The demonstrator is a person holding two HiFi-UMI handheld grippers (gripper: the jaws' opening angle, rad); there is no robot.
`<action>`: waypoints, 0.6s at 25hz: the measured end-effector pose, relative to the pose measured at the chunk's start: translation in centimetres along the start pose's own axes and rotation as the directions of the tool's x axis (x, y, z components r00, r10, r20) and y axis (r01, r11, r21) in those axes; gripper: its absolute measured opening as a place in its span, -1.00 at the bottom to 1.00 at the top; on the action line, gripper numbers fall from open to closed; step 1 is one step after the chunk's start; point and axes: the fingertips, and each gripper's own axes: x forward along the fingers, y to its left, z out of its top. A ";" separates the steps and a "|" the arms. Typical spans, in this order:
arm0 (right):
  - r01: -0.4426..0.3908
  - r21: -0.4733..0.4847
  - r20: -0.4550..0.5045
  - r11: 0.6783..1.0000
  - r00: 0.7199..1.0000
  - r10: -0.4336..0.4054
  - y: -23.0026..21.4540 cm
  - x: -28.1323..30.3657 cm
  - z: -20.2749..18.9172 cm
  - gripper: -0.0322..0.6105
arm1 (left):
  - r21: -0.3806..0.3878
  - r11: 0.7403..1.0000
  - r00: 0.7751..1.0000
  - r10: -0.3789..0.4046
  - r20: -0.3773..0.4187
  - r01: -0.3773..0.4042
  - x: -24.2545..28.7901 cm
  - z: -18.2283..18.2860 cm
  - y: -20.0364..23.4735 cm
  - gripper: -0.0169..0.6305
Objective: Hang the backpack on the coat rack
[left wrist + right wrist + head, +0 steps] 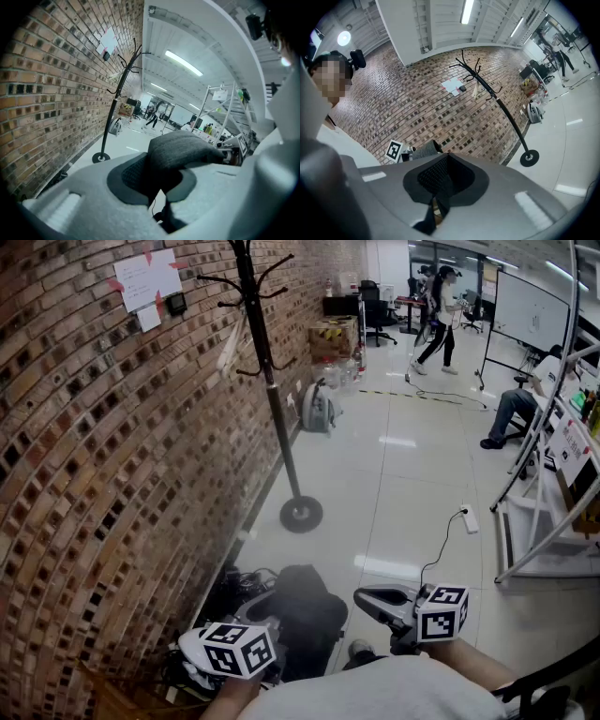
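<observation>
The dark backpack (305, 615) hangs low between my two grippers, close to the brick wall. My left gripper (270, 613) is shut on a fold of its grey fabric (183, 147), which bulges out above the pads. My right gripper (362, 596) reaches in from the right, its jaws closed together (440, 187) with a thin dark strap pinched and trailing below them. The black coat rack (267, 381) stands farther along the wall, its round base (301, 514) on the floor and its hooks bare. It also shows as the coat rack (115, 108) and the coat rack (501, 108).
The brick wall (94, 474) runs along the left, with tangled cables (234, 585) at its foot. A white metal frame (544, 521) stands at the right. A power strip (470, 518) and its cord lie on the glossy floor. A grey device (319, 409), boxes (333, 338) and people are farther off.
</observation>
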 end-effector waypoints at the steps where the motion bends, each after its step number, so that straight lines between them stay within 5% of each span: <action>1: 0.002 -0.001 0.008 1.000 1.000 -0.002 -0.7 -0.1 0.5 -0.90 | -0.001 1.000 1.000 0.003 0.001 -0.003 0.6 0.3 0.2 -0.87; 15: -0.012 -0.005 0.074 1.000 0.997 0.013 -11.5 -4.8 9.6 -0.90 | -0.030 0.994 0.992 0.107 0.070 -0.105 11.8 8.8 0.1 -0.87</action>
